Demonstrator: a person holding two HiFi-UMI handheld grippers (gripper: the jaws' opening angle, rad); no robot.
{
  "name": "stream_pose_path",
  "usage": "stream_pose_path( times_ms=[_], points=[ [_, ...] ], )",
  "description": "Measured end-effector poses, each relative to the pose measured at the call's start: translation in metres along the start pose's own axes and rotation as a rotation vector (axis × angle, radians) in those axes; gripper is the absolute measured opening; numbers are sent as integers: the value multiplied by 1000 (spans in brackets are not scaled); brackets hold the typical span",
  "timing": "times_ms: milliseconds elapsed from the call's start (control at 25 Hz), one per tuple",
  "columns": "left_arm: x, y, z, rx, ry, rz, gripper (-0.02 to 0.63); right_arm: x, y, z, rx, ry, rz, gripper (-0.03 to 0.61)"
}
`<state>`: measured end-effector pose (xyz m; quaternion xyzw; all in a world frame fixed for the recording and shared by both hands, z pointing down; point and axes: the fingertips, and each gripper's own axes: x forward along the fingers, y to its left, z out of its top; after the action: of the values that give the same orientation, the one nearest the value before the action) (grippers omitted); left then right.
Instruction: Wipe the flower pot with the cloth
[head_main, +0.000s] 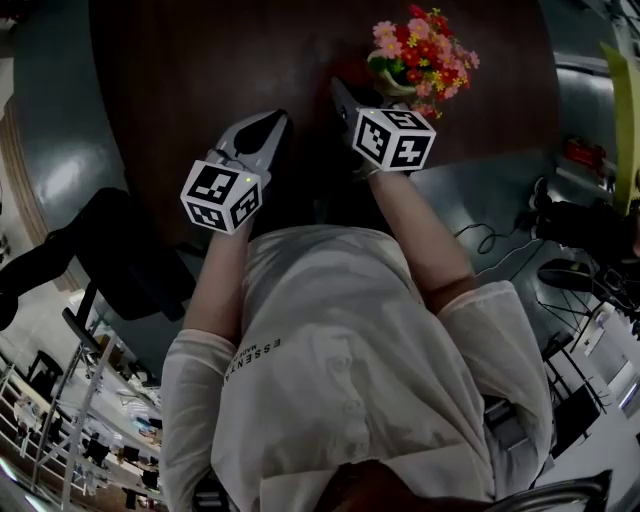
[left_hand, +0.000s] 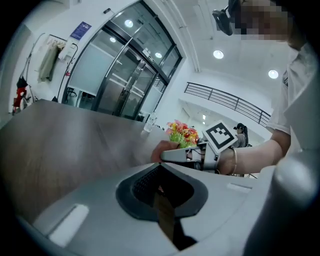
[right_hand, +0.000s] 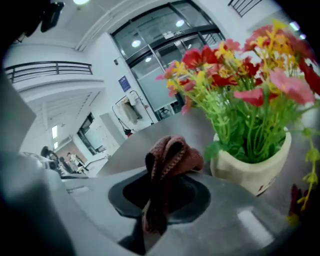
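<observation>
The cloth (right_hand: 169, 156) is reddish-brown with a ribbed knit pattern. The flower pot (right_hand: 252, 172) is cream and holds red, pink and yellow flowers (right_hand: 207, 57) on green stems. The tabletop (head_main: 200, 80) is dark brown with faint wood grain. The left hand-held gripper (head_main: 272, 125) and right hand-held gripper (head_main: 340, 95) are light grey with black inner pads. Each of the 2 bears a white cube (head_main: 222, 195) patterned with black squares. The person's shirt (head_main: 340, 340) is white.
</observation>
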<state>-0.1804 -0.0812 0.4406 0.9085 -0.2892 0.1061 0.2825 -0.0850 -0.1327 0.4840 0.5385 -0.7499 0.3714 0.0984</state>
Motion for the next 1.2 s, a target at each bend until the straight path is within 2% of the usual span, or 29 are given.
stream_pose_path(
  times_ms=[160, 240, 400, 760, 1000, 1120, 1200],
  points=[
    [11, -8, 13, 18, 17, -52, 15, 5, -31, 29, 96, -66, -101, 52],
    [4, -4, 2, 21, 26, -79, 15, 7, -33, 17, 111, -84, -140, 52],
    [-3, -1, -13, 29, 37, -111, 15, 0, -31, -9, 53, -71, -185, 52],
    [11, -8, -12, 27, 39, -147, 15, -42, -49, -51, 150, -52, -207, 52],
    [16, -15, -9, 31, 35, -155, 15, -69, -58, -65, 200, -37, -226, 52],
    [18, -17, -7, 28, 24, -160, 15, -73, -47, -60, 180, -33, -196, 52],
    [19, -18, -4, 23, 13, -163, 15, -70, -34, -52, 125, -36, -152, 52]
  ],
)
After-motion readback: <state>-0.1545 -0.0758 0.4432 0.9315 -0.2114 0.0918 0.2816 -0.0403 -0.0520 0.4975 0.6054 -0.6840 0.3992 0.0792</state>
